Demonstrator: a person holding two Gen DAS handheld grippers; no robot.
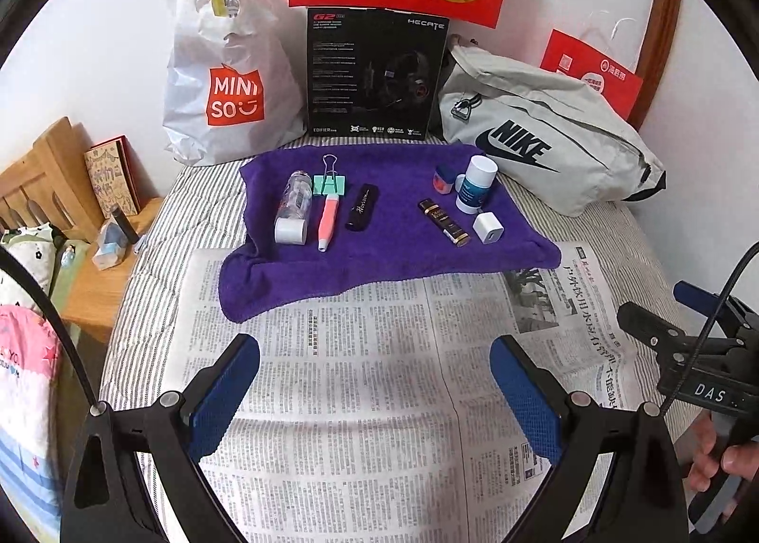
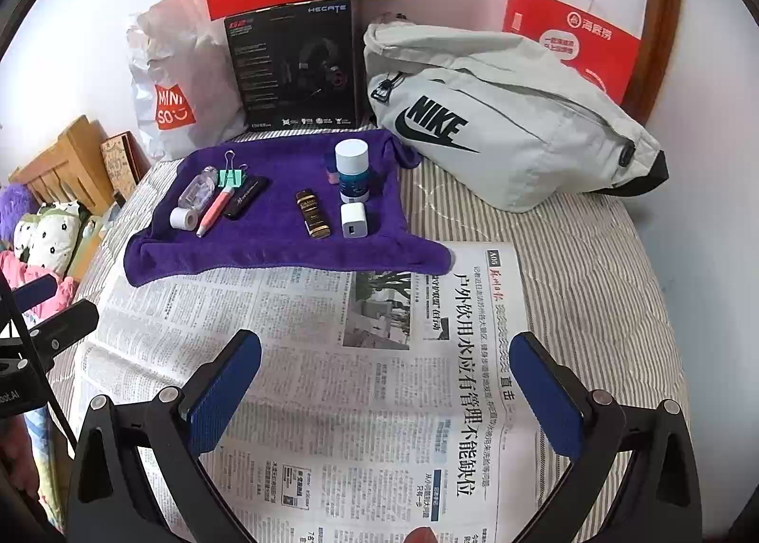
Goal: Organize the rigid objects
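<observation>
Left gripper (image 1: 374, 393) spread wide, empty; right gripper (image 2: 386, 389) likewise, both over bare newspaper (image 2: 303, 353), short of purple towel (image 1: 389, 258) edge.

Even, soft daylight, bright on the white wall (image 1: 118, 21); shadows faint. Strong fisheye bending with black vignette at all corners. Centre sharp, newspaper (image 2: 379, 377) print softens toward the lower edge.
</observation>
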